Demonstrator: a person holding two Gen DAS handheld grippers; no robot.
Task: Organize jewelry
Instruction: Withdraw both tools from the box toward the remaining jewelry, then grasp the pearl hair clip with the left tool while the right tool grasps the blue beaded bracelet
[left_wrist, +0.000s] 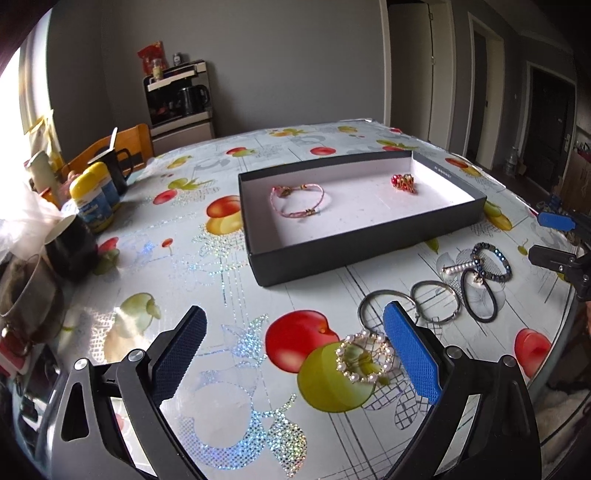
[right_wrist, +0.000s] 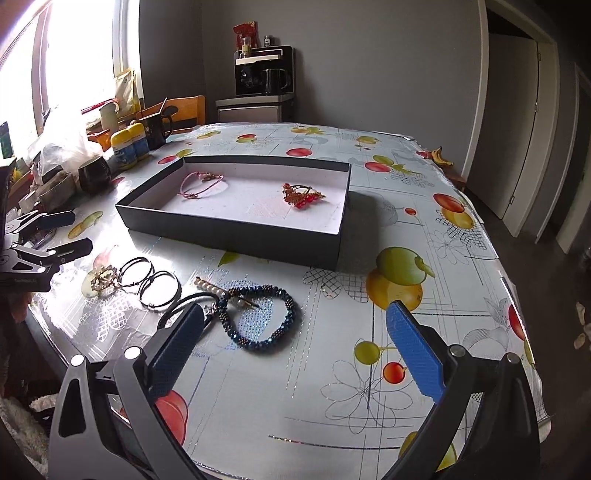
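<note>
Left wrist: both claws gape empty — left claw (left_wrist: 295, 354) beside pearl ring (left_wrist: 365, 357), right claw (right_wrist: 295, 339).

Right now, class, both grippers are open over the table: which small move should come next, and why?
Probably lower the left gripper onto the pearl ring: it lies loose between the open fingers, while the box holds only two pieces.

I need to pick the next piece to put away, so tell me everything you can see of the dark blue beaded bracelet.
The dark blue beaded bracelet is a thick closed loop of small, glossy, faceted-looking beads, dark blue with some duller grey-brown stretches. It lies flat on the fruit-print tablecloth, outside the box, bent into an uneven oval. The pearl hair clip and a thin gold pin cross its far side, and the black hair tie lies against it. Neither gripper touches it.
</note>
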